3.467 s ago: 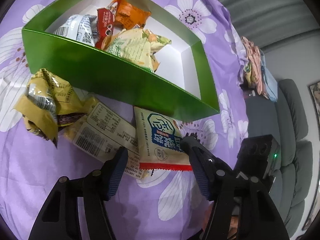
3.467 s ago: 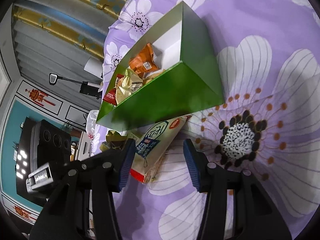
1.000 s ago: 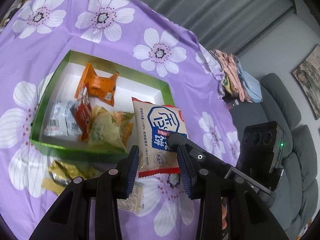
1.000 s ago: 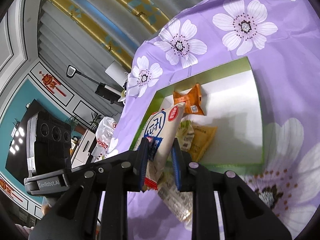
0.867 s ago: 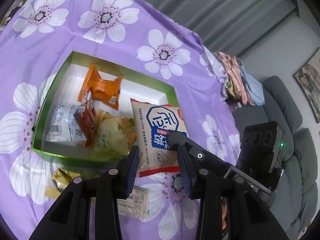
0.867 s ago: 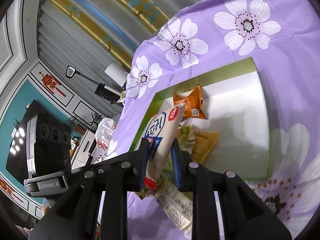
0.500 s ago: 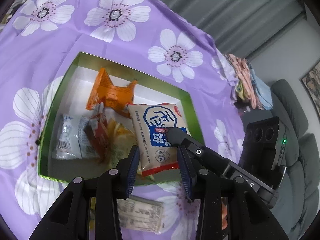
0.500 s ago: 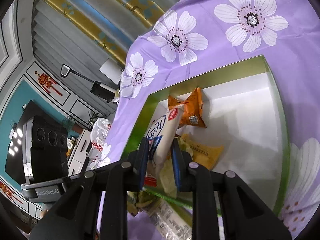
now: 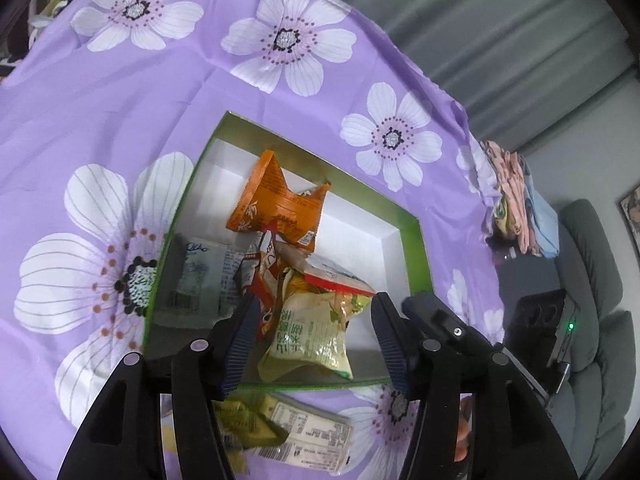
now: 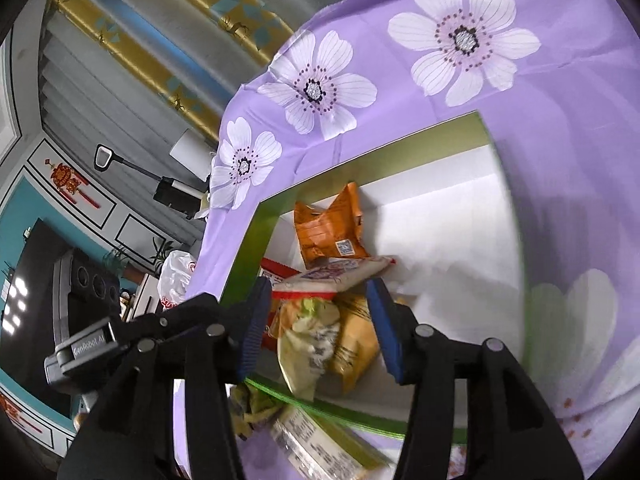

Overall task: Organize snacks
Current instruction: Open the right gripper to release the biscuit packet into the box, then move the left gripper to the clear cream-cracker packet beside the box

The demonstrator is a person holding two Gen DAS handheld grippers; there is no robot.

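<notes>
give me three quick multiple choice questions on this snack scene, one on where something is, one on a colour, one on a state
1. Where does the orange packet lie?
A. inside the green box
B. on the cloth outside the box
C. on the sofa

2. What colour is the flowered tablecloth?
A. yellow
B. purple
C. red

3. How do the left gripper and right gripper stand?
A. both clamped on a packet
B. one open, one clamped on a packet
C. both apart, pressing nothing

Answers: 1 A, the packet rests on the box's white floor near the far wall. 2 B, purple with white flowers. 3 C, both sets of jaws are opening, and the cream packet with the red edge lies on the pile in the box.
</notes>
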